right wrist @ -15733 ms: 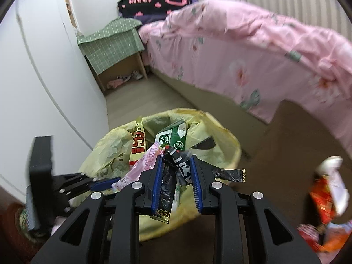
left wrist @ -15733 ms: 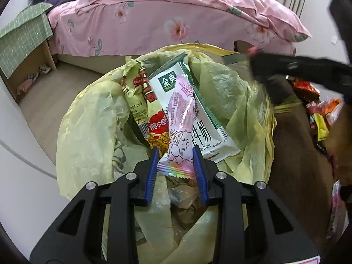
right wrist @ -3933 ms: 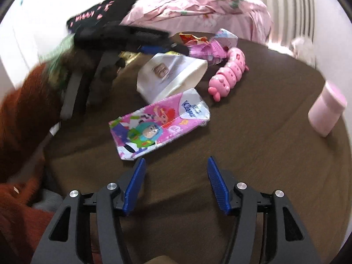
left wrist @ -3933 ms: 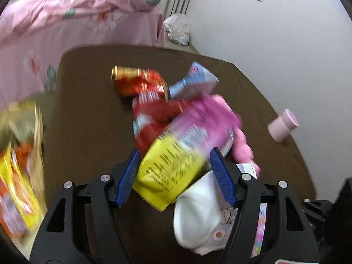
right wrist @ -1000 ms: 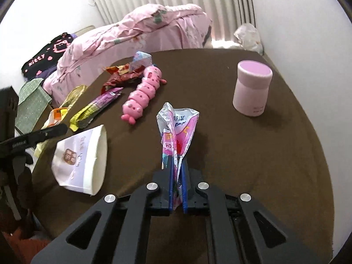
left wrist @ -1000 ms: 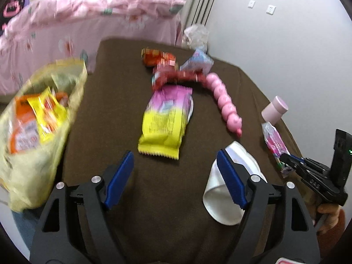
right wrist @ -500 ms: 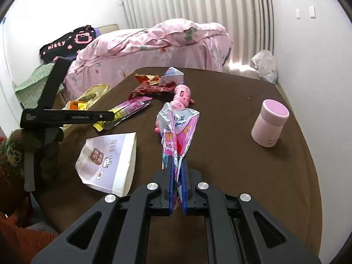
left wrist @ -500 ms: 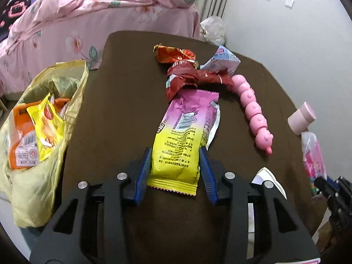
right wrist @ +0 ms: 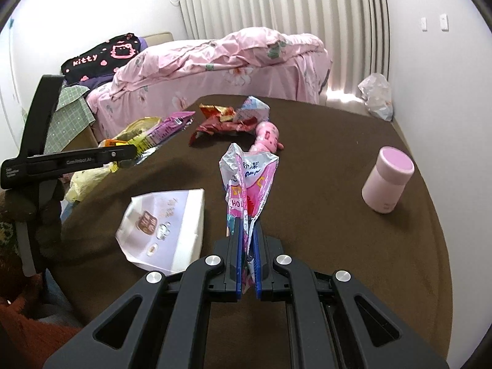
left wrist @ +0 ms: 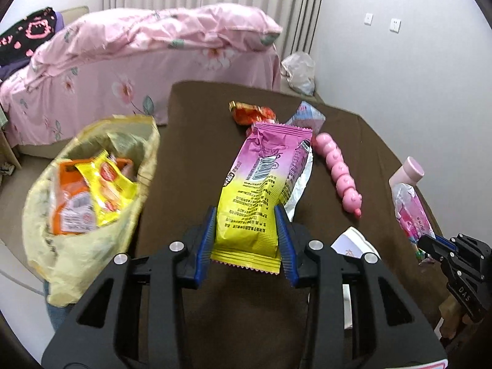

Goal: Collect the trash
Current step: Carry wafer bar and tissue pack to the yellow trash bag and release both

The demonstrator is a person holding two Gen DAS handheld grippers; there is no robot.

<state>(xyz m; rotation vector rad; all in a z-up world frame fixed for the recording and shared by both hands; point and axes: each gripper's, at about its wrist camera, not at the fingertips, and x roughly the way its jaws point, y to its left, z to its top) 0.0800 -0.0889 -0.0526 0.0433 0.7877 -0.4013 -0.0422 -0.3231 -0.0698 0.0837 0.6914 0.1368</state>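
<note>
A: What does the room look like?

B: A brown table [right wrist: 338,160] fills the foreground, its far edge near a bed under a pink floral quilt [right wrist: 221,58]. White vertical blinds [right wrist: 276,3] hang behind the bed, and a crumpled plastic bag [right wrist: 376,95] lies on the floor by the wall.

A: And on the table?

B: Red wrappers [right wrist: 224,121], a pink segmented toy [left wrist: 339,173], a pink cup [right wrist: 387,181] standing upright, and a white paper pouch [right wrist: 166,221] lying flat. A yellow trash bag [left wrist: 89,212] full of wrappers sits just off the table's left edge.

A: The grippers?

B: The left gripper [left wrist: 246,240] has just been closing and now clamps a pink-and-yellow snack wrapper [left wrist: 261,184], raised off the table. The right gripper [right wrist: 247,259] is pinched tight on a pink tissue packet [right wrist: 249,184], held above the surface.
</note>
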